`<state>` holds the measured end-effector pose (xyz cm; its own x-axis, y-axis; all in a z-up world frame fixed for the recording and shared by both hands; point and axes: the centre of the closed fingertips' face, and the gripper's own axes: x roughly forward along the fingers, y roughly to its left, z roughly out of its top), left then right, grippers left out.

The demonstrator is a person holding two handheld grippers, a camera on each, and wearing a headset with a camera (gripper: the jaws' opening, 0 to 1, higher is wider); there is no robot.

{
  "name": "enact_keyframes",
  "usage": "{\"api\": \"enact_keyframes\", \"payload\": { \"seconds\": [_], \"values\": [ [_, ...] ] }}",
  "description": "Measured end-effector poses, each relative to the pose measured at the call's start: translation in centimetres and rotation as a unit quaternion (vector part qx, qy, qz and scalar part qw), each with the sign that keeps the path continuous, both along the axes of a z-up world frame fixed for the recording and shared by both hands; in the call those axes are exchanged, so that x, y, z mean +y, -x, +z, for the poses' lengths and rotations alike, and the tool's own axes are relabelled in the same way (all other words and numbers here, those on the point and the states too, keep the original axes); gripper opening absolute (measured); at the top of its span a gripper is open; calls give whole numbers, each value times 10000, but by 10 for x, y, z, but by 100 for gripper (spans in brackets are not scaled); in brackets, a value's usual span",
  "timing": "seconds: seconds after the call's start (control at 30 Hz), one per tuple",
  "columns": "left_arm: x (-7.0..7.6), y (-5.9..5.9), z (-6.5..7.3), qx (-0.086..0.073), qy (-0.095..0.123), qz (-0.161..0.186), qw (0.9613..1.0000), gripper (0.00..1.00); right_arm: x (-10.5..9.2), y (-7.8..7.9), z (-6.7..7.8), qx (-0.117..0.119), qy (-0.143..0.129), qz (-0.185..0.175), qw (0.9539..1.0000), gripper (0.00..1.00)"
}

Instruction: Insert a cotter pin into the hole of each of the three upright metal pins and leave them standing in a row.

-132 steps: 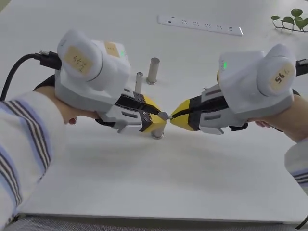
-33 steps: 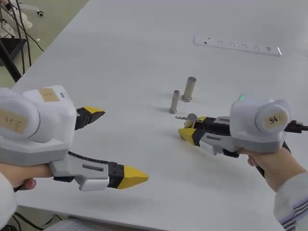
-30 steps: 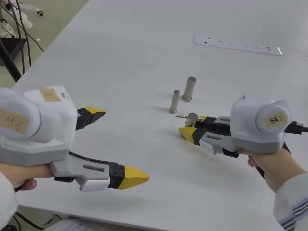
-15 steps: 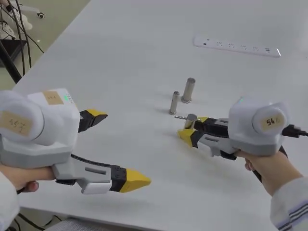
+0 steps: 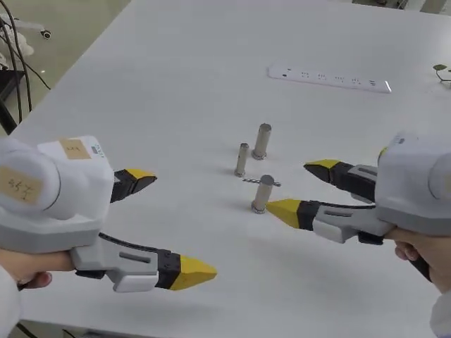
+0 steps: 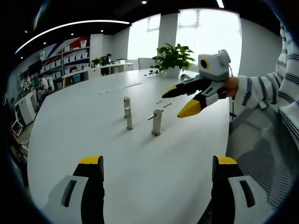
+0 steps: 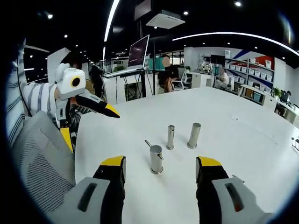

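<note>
So the right gripper [image 5: 290, 186] has let go: jaws wide apart now, backed off just beside the front metal pin [image 5: 262, 200], cotter pin [image 5: 250, 181] left through its top. The left gripper [image 5: 182, 222] stays spread open, well off.

Head view: bright, even overhead light. White table [image 5: 176, 84] near washed out, low contrast. Metal pins [image 5: 262, 193] sharp, throwing only faint, soft shadows.

Left gripper view: strong backlight from far windows [image 6: 205, 32], blown to white. Tabletop carries pale sheen.

Right gripper view: dark ceiling, strip lights [image 7: 112, 18] and small spots.

Both gripper views: heavy fisheye bending toward the edges, and near jaws slightly soft.
</note>
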<state>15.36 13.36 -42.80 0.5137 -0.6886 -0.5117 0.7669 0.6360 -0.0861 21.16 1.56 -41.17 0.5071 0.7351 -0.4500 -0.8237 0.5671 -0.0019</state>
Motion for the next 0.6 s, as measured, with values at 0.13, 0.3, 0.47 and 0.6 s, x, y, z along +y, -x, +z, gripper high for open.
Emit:
{"api": "enact_keyframes", "payload": {
  "seconds": [0.13,0.3,0.47,0.6],
  "values": [
    [-5,-3,5,-24,64,-72,10000,96,-11,10,9,91,-100,-166,9998,68],
    [-10,-7,10,-56,144,-131,9998,96,-24,18,11,86,-64,-444,9990,84],
    [-13,-12,12,-68,148,-189,9997,96,-38,26,6,221,21,-665,9975,87],
    [-13,-17,15,-64,195,-166,9997,96,-52,28,2,271,159,-1006,9944,93]
  ]
}}
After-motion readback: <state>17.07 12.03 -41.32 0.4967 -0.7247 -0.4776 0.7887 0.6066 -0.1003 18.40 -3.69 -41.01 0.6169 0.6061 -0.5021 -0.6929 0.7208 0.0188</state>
